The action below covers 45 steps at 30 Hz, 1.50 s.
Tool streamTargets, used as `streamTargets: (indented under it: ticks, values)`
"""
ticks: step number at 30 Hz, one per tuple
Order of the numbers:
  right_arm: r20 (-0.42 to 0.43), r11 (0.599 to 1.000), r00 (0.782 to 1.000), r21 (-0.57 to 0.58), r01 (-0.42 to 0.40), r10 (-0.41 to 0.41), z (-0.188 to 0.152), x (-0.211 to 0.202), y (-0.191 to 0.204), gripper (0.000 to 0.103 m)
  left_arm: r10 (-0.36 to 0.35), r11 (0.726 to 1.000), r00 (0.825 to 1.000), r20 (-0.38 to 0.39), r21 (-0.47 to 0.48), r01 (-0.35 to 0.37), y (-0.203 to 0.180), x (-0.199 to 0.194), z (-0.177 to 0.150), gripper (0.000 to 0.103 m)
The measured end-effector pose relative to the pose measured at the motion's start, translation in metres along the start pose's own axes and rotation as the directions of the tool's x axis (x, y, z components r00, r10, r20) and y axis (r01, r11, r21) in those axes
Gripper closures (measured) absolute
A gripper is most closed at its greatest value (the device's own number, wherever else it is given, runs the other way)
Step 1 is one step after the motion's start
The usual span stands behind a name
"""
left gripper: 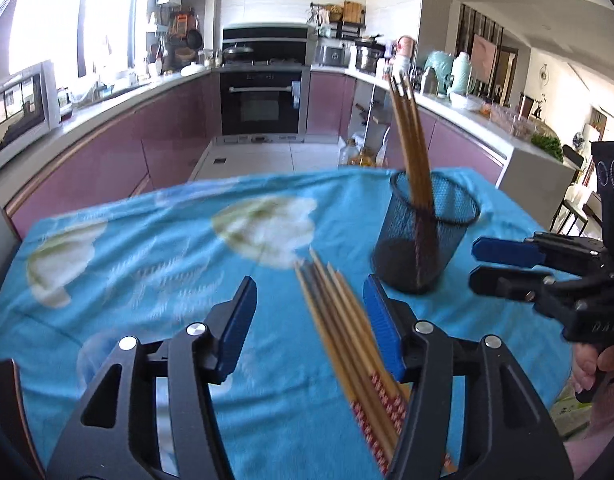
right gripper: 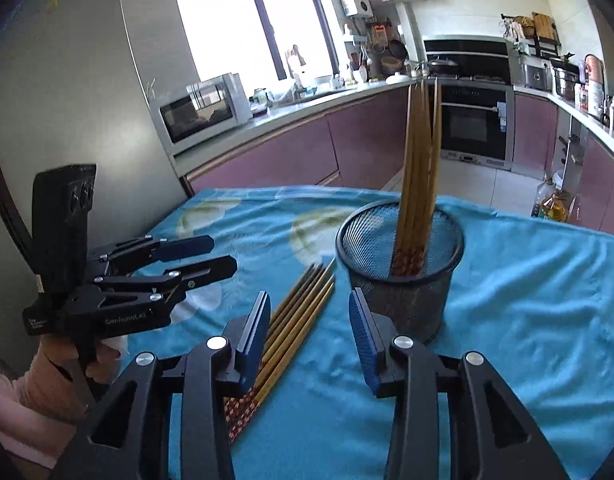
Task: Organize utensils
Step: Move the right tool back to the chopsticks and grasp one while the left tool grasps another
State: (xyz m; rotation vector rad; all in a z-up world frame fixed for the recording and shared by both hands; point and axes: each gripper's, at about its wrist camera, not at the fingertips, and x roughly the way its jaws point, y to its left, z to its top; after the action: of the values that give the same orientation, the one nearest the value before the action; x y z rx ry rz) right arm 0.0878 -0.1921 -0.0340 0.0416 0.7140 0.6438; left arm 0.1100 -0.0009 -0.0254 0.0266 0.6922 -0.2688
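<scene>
A black mesh cup (left gripper: 423, 236) (right gripper: 401, 264) stands on the blue cloth with several wooden chopsticks (left gripper: 411, 148) (right gripper: 421, 160) upright in it. A bundle of several more chopsticks (left gripper: 347, 328) (right gripper: 297, 320) lies flat on the cloth, left of the cup. My left gripper (left gripper: 311, 312) is open and empty, hovering over the lying bundle; it shows in the right wrist view (right gripper: 215, 256). My right gripper (right gripper: 307, 320) is open and empty, just in front of the cup; it shows at the right of the left wrist view (left gripper: 477, 260).
The table is covered with a blue flowered cloth (left gripper: 147, 248) (right gripper: 527, 280). Behind it are purple kitchen cabinets, an oven (left gripper: 263, 104), a microwave (right gripper: 203, 112) and crowded counters. Oil bottles (right gripper: 551, 204) stand on the floor past the table's far edge.
</scene>
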Motion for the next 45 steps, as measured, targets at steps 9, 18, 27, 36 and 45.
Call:
streamTargets:
  ticks: [9, 18, 27, 36, 45]
  values:
    - [-0.118, 0.999, 0.993, 0.028, 0.024, -0.020, -0.031, 0.037, 0.011, 0.064, 0.011, 1.000, 0.994, -0.110, -0.009, -0.012, 0.001, 0.017, -0.048, 0.048]
    - [-0.149, 0.997, 0.986, -0.028, 0.068, -0.072, -0.038, 0.046, 0.024, 0.064, -0.002, 1.000, 0.990, -0.144, 0.006, 0.002, -0.009, 0.025, -0.057, 0.048]
    - [-0.160, 0.995, 0.982, -0.040, 0.096, -0.101, -0.036, 0.051, 0.024, 0.065, 0.011, 0.999, 0.987, -0.160, 0.034, -0.006, -0.013, 0.029, -0.057, 0.049]
    - [-0.165, 0.990, 0.977, -0.038, 0.133, -0.138, -0.036, 0.049, 0.019, 0.066, 0.022, 0.999, 0.985, -0.171, 0.030, -0.017, -0.009, 0.029, -0.057, 0.049]
    - [-0.164, 0.991, 0.977, -0.023, 0.135, -0.136, -0.035, 0.048, 0.015, 0.066, -0.004, 1.000, 0.988, -0.157, 0.024, 0.008, -0.014, 0.031, -0.050, 0.050]
